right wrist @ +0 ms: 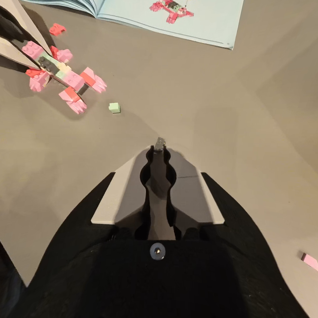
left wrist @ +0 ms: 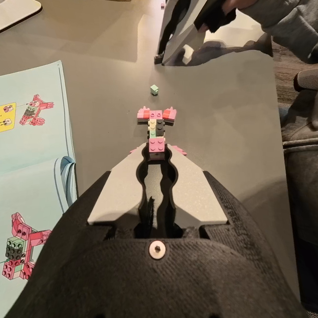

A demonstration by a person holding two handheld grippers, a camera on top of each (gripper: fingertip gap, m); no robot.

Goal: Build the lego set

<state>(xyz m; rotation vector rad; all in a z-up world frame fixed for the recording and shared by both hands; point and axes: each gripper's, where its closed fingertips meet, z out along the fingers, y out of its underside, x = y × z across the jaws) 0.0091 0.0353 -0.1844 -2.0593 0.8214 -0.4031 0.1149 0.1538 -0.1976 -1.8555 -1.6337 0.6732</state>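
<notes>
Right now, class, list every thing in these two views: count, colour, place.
Lego model: one, pink, red, green, black; on table, clamped at one end.
Loose cube brick: one, mint green; beyond the model.
Small plate piece: one, dark grey; in right fingertips.
Loose bricks: one red, one pink; on table.
Instruction booklet: one, light blue; open.
Table: one, grey-brown.
Left hand-held gripper: holds model.
Right hand-held gripper: holds plate piece.
</notes>
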